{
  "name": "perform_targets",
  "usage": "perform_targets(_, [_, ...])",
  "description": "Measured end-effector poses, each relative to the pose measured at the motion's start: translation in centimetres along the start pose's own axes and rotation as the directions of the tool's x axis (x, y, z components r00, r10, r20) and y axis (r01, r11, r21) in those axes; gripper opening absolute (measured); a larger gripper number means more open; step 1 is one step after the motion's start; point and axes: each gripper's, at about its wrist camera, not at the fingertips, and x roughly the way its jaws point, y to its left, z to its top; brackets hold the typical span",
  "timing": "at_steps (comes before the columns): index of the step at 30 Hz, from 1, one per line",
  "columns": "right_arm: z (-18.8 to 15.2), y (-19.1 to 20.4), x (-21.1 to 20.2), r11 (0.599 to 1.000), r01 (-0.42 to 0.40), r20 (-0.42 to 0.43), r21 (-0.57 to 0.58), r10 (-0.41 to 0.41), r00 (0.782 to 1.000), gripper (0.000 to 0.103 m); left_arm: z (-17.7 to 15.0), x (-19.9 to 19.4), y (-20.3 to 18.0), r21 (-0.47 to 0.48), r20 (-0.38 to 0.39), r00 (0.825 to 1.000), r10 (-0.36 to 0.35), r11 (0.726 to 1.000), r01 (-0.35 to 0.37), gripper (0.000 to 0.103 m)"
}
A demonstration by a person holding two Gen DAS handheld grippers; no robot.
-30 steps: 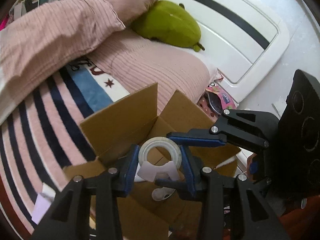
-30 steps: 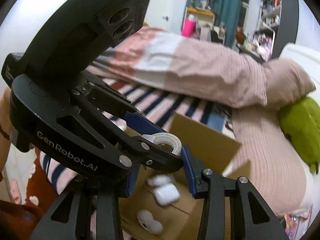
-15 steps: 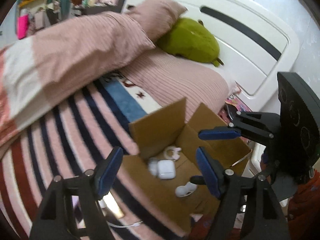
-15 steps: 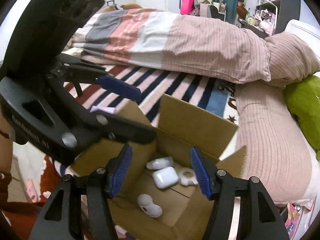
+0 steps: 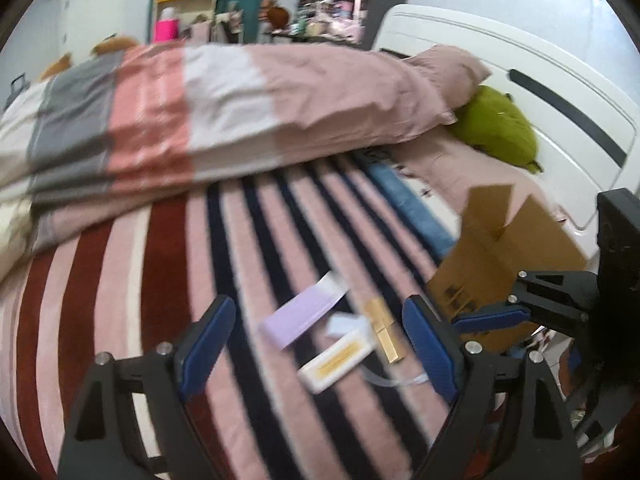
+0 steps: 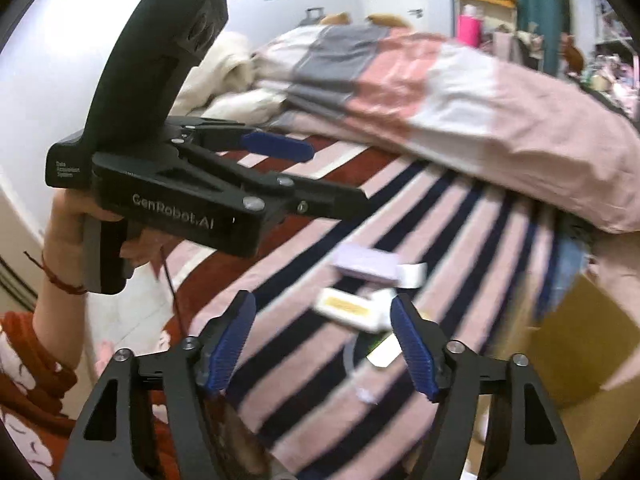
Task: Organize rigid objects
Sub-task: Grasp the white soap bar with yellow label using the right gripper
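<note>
Several small rigid objects lie on the striped bedspread: a lilac flat box [image 5: 302, 314] [image 6: 366, 261], a white case with a yellow label [image 5: 338, 360] [image 6: 348, 307], and a gold stick [image 5: 384, 330]. A thin clear cable [image 5: 396, 380] lies beside them. The open cardboard box [image 5: 500, 248] [image 6: 576, 352] stands to their right. My left gripper [image 5: 320, 344] is open and empty, above the objects. My right gripper [image 6: 324, 344] is open and empty, also facing them. The left gripper also shows in the right wrist view [image 6: 276, 148], held by a hand.
A folded pink, white and grey duvet [image 5: 200, 112] lies across the back of the bed. A green plush toy [image 5: 496, 128] rests by the white headboard [image 5: 540, 80]. The bed's near edge and the floor [image 6: 132, 320] are at the lower left.
The left gripper let a white tape ring go into the cardboard box, opened, and swung left to the loose objects on the bedspread. The right gripper also swung left, away from the box.
</note>
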Motion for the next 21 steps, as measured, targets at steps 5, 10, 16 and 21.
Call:
perform_targets(5, [-1.7,-0.4,6.9,1.000,0.002,-0.104,0.024,0.001,0.995,0.072,-4.2,1.4,3.2,-0.068,-0.033,0.999,0.010,0.998,-0.012,0.084])
perform_targets(10, [-2.6,-2.5,12.1,0.996,0.094,-0.137,0.002,-0.093,0.986,0.072,-6.4,2.2,4.9,-0.113,-0.062,0.998,0.011,0.993,-0.018,0.084])
perform_targets(16, [-2.0,-3.9,15.0,0.992,0.120,-0.140,-0.041,-0.124,0.982,0.073,-6.9,2.4,5.4,-0.137,-0.068,0.998,0.012,0.990,-0.021,0.084])
perform_targets(21, [-3.4,-3.9,13.7,0.996,-0.074,-0.228,0.044,0.082,0.970,0.072,-6.6,2.3,5.1,-0.132,-0.066,0.998,0.008,0.991,-0.016,0.084])
